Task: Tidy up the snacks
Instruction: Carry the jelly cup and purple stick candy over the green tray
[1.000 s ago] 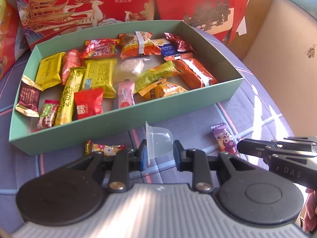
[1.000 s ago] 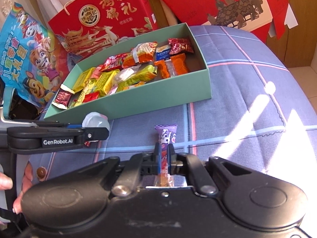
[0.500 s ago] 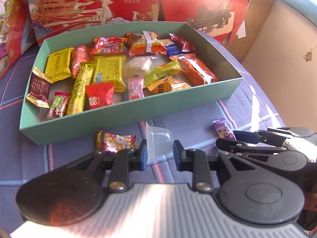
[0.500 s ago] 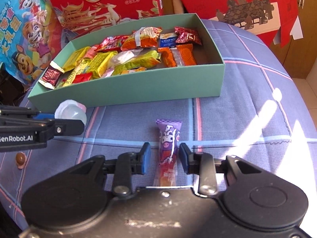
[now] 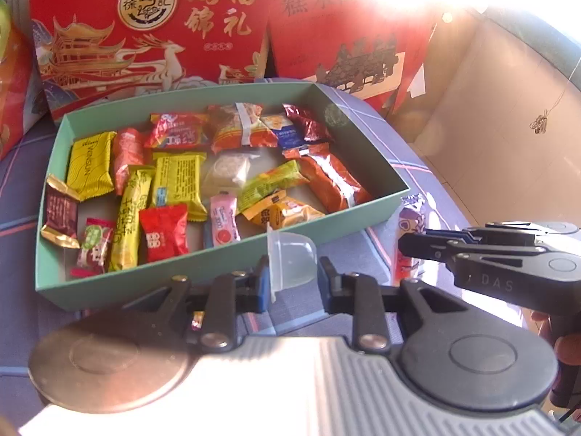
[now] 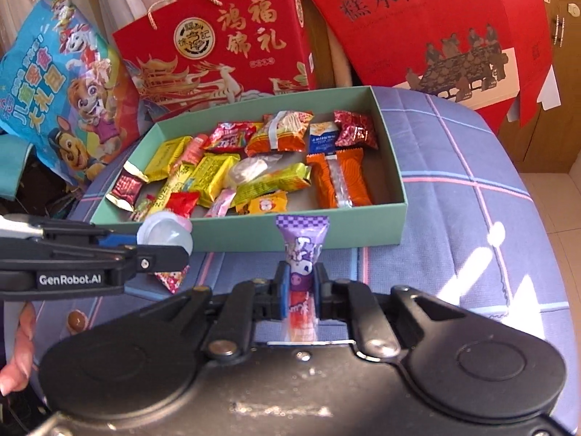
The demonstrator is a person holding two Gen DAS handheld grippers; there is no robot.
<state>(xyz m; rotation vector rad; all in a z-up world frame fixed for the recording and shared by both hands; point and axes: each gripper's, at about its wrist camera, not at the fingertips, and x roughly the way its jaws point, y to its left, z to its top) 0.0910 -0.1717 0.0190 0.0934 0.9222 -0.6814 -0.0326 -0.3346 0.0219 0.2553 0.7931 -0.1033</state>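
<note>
A green box [image 5: 120, 283] [image 6: 290, 234] full of wrapped snacks sits on the blue checked cloth. My left gripper [image 5: 292, 276] is shut on a clear jelly cup [image 5: 290, 261], held above the cloth just in front of the box's near wall; it also shows in the right wrist view [image 6: 167, 232]. My right gripper [image 6: 299, 292] is shut on a purple candy stick [image 6: 301, 254], lifted off the cloth before the box's near wall. The stick also shows in the left wrist view [image 5: 412, 232], at the box's right corner.
Two red gift boxes [image 6: 218, 43] [image 6: 435, 25] and a blue cartoon bag [image 6: 61, 80] stand behind the box. A small red-and-gold candy [image 6: 169, 278] and a brown sweet [image 6: 77, 321] lie on the cloth under the left gripper.
My right gripper, open around the purple stick half a second ago, has shut on it and lifted it. Both grippers have moved closer to the box. The left still holds the cup.
</note>
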